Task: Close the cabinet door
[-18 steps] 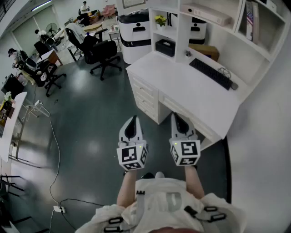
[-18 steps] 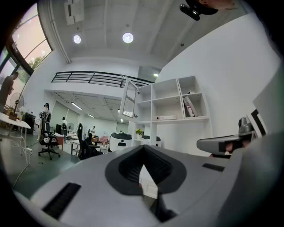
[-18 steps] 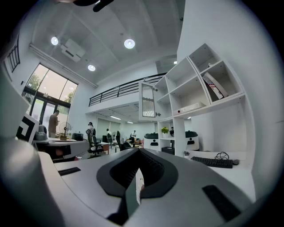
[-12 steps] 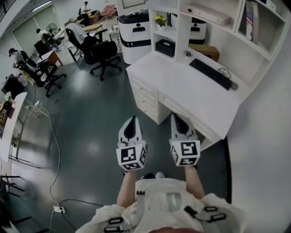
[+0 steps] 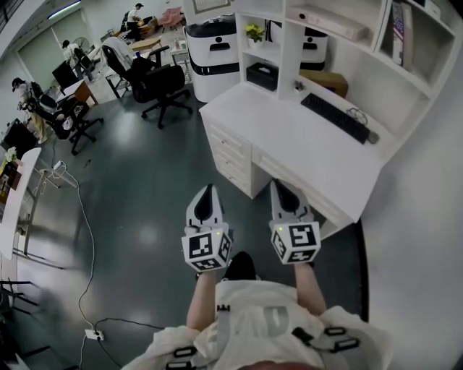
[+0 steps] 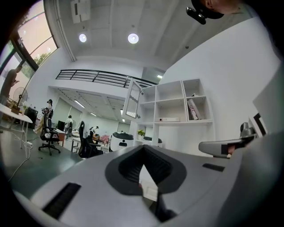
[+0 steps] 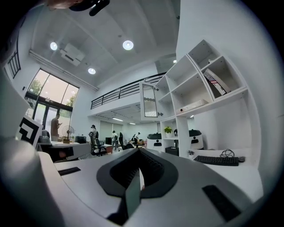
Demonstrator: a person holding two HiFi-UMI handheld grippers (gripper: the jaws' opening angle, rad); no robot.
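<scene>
The cabinet door (image 7: 149,101) is a glass-paned white leaf that stands swung open from the top shelf unit above the white desk (image 5: 289,141). The left gripper view shows the same door (image 6: 132,98) far ahead and above. In the head view only its top edge (image 5: 212,5) shows. My left gripper (image 5: 206,194) and right gripper (image 5: 279,186) are held level side by side in front of the desk's near corner, well short of the door. Both are shut with nothing between the jaws (image 6: 143,148) (image 7: 139,153).
Desk drawers (image 5: 230,155) face me. A keyboard (image 5: 336,117) lies on the desk. Black office chairs (image 5: 163,83) and a white machine (image 5: 213,47) stand beyond on the dark floor. A cable (image 5: 81,217) runs to a power strip (image 5: 94,332) on the left. People stand far back.
A dark shoe has come forward into view below and between the two grippers. The grippers keep almost the same place and stay shut.
</scene>
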